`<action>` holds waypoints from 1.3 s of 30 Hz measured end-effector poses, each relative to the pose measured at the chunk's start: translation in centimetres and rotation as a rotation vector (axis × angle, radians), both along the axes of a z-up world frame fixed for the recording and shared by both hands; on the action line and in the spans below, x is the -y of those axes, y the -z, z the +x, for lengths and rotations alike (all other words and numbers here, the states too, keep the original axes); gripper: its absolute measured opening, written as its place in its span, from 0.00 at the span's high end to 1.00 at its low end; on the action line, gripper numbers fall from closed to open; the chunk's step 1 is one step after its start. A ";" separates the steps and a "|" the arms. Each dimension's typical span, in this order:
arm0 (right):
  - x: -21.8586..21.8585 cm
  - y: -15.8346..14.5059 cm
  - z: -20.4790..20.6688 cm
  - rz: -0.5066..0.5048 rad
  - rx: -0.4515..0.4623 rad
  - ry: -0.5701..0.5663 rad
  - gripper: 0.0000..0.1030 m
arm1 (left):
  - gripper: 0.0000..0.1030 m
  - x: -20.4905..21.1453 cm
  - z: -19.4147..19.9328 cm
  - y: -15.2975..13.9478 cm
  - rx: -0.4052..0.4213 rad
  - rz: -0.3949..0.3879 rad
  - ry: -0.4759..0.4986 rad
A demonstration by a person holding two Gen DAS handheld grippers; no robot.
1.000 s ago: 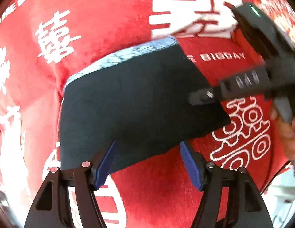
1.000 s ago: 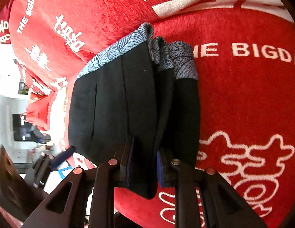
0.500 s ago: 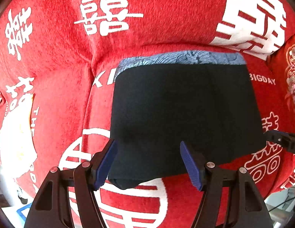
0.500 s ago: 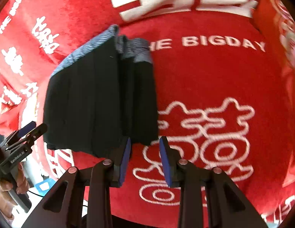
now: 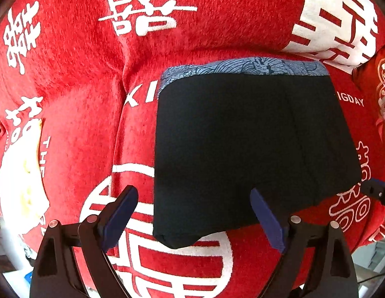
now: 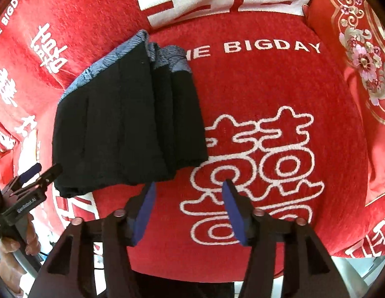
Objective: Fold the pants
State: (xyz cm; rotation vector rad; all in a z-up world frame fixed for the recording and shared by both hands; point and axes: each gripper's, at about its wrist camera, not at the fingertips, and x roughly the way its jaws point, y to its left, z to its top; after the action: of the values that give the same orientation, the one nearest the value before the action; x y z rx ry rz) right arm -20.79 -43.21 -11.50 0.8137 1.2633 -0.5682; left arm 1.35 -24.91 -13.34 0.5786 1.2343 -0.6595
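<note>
The black pants (image 5: 247, 149) lie folded into a compact rectangle on a red cushion, with a blue patterned waistband (image 5: 242, 67) along the far edge. In the right wrist view the pants (image 6: 127, 129) show stacked folded layers at the left. My left gripper (image 5: 192, 213) is open and empty, its fingers straddling the near edge of the pants without touching. My right gripper (image 6: 188, 208) is open and empty, just right of and below the pants' near corner. The left gripper also shows in the right wrist view (image 6: 36, 176) at the far left.
The red sofa cover (image 6: 266, 87) has white characters and "THE BIGDAY" lettering. A red embroidered pillow (image 6: 361, 49) sits at the right. The cushion's front edge (image 6: 242, 275) drops off close below the right gripper. A seam (image 5: 120, 104) splits the cushions left of the pants.
My right gripper let go of the pants' edge, opened and pulled back to the right. The left gripper swung to face the pants squarely and backed off slightly.
</note>
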 end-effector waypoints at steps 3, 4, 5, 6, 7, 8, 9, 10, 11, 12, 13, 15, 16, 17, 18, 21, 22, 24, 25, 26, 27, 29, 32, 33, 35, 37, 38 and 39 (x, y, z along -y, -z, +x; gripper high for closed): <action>-0.6 -0.5 0.8 -0.018 0.001 -0.006 0.31 | 0.10 -0.3 0.5 0.1 -0.001 0.001 0.002; -0.8 -0.7 1.1 -0.027 0.001 -0.013 0.30 | 0.10 -0.4 0.6 0.1 0.000 0.002 0.002; -0.9 -0.8 1.4 -0.034 0.001 -0.020 0.30 | 0.10 -0.5 0.7 0.1 0.000 0.004 0.001; -1.0 -0.8 1.7 -0.037 0.000 -0.026 0.30 | 0.10 -0.5 0.8 0.1 -0.001 0.004 0.000; -1.2 -0.8 2.1 -0.042 -0.002 -0.035 0.30 | 0.10 -0.6 0.9 0.1 -0.002 0.006 -0.002; -1.3 -0.8 2.3 -0.043 -0.004 -0.038 0.30 | 0.10 -0.7 1.0 0.2 -0.004 0.007 -0.004; -1.4 -0.7 2.6 -0.041 -0.005 -0.041 0.30 | 0.10 -0.8 1.3 0.3 -0.008 0.007 -0.007; -1.5 -0.6 2.9 -0.037 -0.006 -0.042 0.30 | 0.10 -0.9 1.5 0.4 -0.012 0.008 -0.010; -1.6 -0.5 3.1 -0.036 -0.008 -0.042 0.30 | 0.10 -1.0 1.6 0.5 -0.015 0.008 -0.014; -1.6 -0.5 3.3 -0.037 -0.007 -0.044 0.30 | 0.10 -1.1 1.8 0.5 -0.018 0.008 -0.018; -1.7 -0.4 3.5 -0.036 -0.007 -0.046 0.29 | 0.10 -1.3 2.0 0.6 -0.020 0.009 -0.023; -1.8 -0.2 3.8 -0.038 -0.008 -0.051 0.29 | 0.10 -1.4 2.3 0.8 -0.025 0.011 -0.029; -1.9 -0.2 4.0 -0.039 -0.010 -0.055 0.28 | 0.10 -1.5 2.5 0.9 -0.027 0.011 -0.031; -1.9 -0.1 4.1 -0.043 -0.015 -0.059 0.27 | 0.10 -1.5 2.6 0.9 -0.030 0.010 -0.033; -2.0 -0.1 4.2 -0.047 -0.016 -0.062 0.26 | 0.10 -1.5 2.8 0.9 -0.033 0.008 -0.035; -1.7 -0.2 4.3 -0.061 -0.018 -0.057 0.25 | 0.10 -1.5 3.1 0.9 -0.034 0.000 -0.034; -1.5 -0.1 4.3 -0.061 -0.017 -0.051 0.25 | 0.10 -1.5 3.3 0.8 -0.036 -0.004 -0.036; -1.0 -0.1 4.2 -0.061 -0.017 -0.040 0.25 | 0.10 -1.5 4.0 0.8 -0.054 -0.019 -0.050; -0.7 0.0 4.1 -0.060 -0.011 -0.037 0.24 | 0.10 -1.6 4.3 0.8 -0.068 -0.027 -0.062; -0.5 0.1 4.1 -0.057 -0.005 -0.039 0.23 | 0.10 -1.7 4.7 0.9 -0.082 -0.036 -0.072; -0.3 0.1 4.1 -0.057 0.020 -0.038 0.23 | 0.10 -1.7 5.1 1.0 -0.097 -0.046 -0.083; 0.0 0.3 4.1 -0.062 0.023 -0.059 0.23 | 0.10 -1.7 5.7 1.1 -0.127 -0.067 -0.097; 0.9 0.6 3.8 -0.060 0.039 -0.066 0.22 | 0.10 -1.4 6.4 1.5 -0.165 -0.084 -0.113; 1.2 0.8 3.7 -0.051 0.045 -0.058 0.20 | 0.10 -1.3 6.5 1.7 -0.173 -0.086 -0.115; 2.3 1.2 3.5 -0.018 0.072 -0.031 0.20 | 0.10 -0.9 6.8 1.8 -0.180 -0.091 -0.113; 3.6 1.8 3.3 0.035 0.112 -0.002 0.20 | 0.10 -0.5 6.9 2.0 -0.192 -0.101 -0.103; 4.0 2.2 3.2 0.061 0.132 0.006 0.20 | 0.10 -0.3 6.9 2.1 -0.199 -0.105 -0.096; 4.5 2.6 3.2 0.088 0.146 0.011 0.20 | 0.10 0.0 7.0 2.3 -0.206 -0.109 -0.087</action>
State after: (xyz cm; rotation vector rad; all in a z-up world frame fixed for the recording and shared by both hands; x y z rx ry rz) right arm -17.62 -47.67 -14.09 0.9191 1.1571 -0.4563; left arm 8.32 -24.86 -15.59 0.3708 1.3984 -0.7211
